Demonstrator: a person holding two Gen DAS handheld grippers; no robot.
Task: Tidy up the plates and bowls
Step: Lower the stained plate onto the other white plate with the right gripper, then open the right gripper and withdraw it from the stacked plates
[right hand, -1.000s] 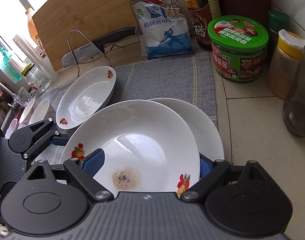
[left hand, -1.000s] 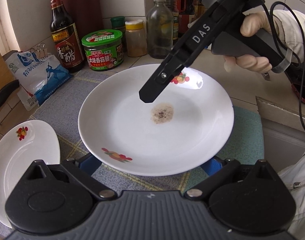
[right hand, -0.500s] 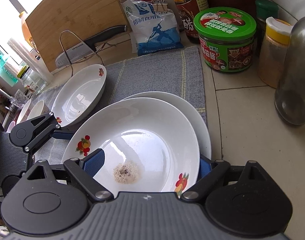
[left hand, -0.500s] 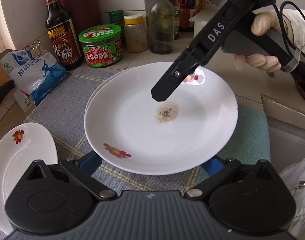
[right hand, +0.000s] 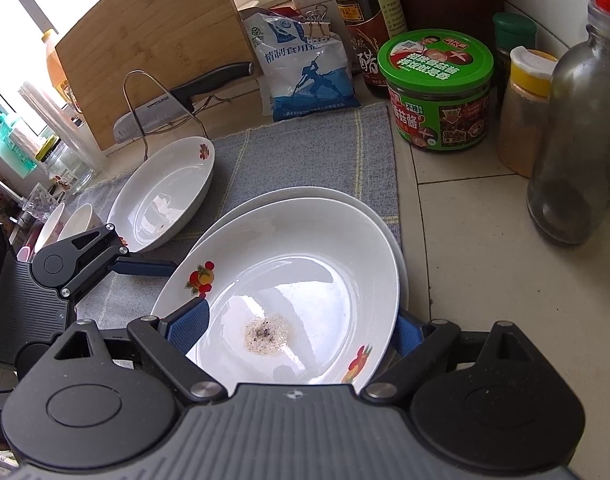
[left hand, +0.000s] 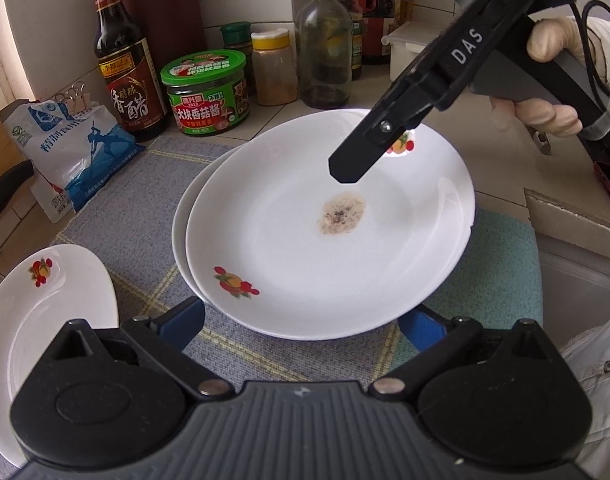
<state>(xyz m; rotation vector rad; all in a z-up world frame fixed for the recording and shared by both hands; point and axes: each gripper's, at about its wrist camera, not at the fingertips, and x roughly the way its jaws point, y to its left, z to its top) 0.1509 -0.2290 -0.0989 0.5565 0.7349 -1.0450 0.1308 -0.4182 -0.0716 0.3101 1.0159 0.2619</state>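
Observation:
A white plate with a brown stain point(left hand: 305, 248) point(right hand: 325, 264) hangs tilted just over a second white plate point(left hand: 179, 232) point(right hand: 313, 193) on the grey mat. My right gripper point(right hand: 297, 308) is shut on it with wide jaws: the left finger point(right hand: 189, 324) lies on the plate's inside and the right finger point(right hand: 407, 334) sits under its rim. From the left wrist only the upper finger point(left hand: 361, 152) shows. My left gripper point(left hand: 301, 316) is open, its tips hidden beneath the plate's near rim. Whether the two plates touch I cannot tell.
An oval white dish point(left hand: 45, 312) point(right hand: 165, 196) lies left on the mat point(right hand: 305, 148), small bowls point(right hand: 77, 220) beyond it. A green jar point(left hand: 207, 92), bottles, spice jars and a salt bag point(left hand: 73, 148) line the back. A knife point(right hand: 185, 96) lies by the cutting board point(right hand: 157, 40).
The stained plate has sunk with the right gripper and shifted over the second plate, whose rim now shows at its left. The left gripper has kept still.

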